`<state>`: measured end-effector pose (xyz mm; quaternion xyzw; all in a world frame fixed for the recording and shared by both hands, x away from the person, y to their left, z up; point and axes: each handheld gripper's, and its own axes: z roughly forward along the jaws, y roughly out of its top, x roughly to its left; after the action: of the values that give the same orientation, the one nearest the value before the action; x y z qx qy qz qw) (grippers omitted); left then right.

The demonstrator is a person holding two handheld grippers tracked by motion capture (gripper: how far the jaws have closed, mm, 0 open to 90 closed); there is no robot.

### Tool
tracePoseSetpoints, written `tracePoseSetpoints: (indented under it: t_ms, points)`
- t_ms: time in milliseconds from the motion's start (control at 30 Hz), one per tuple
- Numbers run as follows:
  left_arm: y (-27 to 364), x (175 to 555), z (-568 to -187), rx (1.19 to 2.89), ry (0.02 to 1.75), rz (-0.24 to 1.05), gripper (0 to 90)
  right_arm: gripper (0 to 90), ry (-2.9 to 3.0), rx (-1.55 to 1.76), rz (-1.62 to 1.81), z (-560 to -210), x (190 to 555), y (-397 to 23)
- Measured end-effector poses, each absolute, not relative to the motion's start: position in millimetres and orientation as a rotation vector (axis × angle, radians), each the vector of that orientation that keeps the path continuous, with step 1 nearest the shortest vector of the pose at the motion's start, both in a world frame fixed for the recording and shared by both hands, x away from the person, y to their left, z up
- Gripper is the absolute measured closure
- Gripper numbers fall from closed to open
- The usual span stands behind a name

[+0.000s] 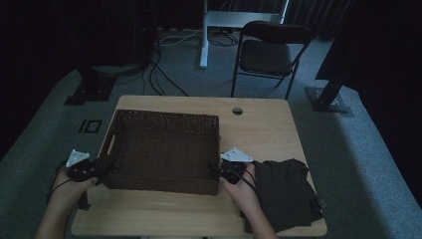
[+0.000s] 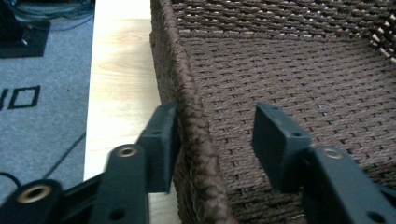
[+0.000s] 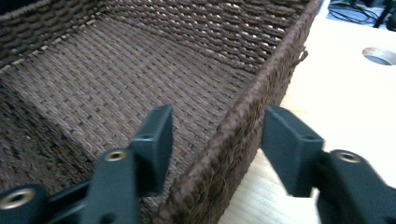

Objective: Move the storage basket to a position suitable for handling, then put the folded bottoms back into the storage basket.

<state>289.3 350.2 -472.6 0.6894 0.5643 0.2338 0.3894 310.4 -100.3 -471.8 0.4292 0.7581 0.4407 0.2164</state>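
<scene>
A dark brown woven basket [image 1: 164, 115] stands empty on the wooden table [image 1: 263, 134], towards its left. My left gripper [image 1: 105, 167] is at the basket's near left corner. In the left gripper view its open jaws [image 2: 215, 116] straddle the side rim [image 2: 187, 93], the outer jaw against the weave and the inner one apart from it. My right gripper [image 1: 217, 172] is at the near right corner. In the right gripper view it [image 3: 218, 116] is also open, one jaw on either side of the rim [image 3: 261, 88], with a gap on both sides.
A crumpled dark cloth [image 1: 286, 191] lies on the table's near right corner, beside my right hand. A round cable hole [image 1: 237, 110] sits at the table's far edge. A black folding chair [image 1: 268, 52] stands on the carpet beyond the table.
</scene>
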Motion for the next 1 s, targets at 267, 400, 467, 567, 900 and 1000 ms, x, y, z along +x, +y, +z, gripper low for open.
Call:
tracePoseSetpoints:
  t_ms: [267,400,467,567,900,1000]
  points:
    - [348,293,-461,1.762,1.407,0.635,28.4,24.1,2.041,1.186,1.332,-462,313,-106]
    - [351,292,-451,1.757,1.398,0.665,26.0,15.7,2.002,1.156,1.365,-457,313,-107]
    - [351,290,-447,1.761,1.384,0.676,24.7,10.7,1.965,1.150,1.378,-454,312,-108]
    - [351,288,-443,1.757,1.365,0.683,23.9,14.9,1.943,1.152,1.374,-450,312,-111]
    - [332,286,-428,1.769,1.278,0.667,21.0,11.8,1.991,1.126,1.349,-438,307,-121]
    - [324,285,-425,1.777,1.253,0.641,21.0,11.9,1.980,1.129,1.352,-436,307,-126]
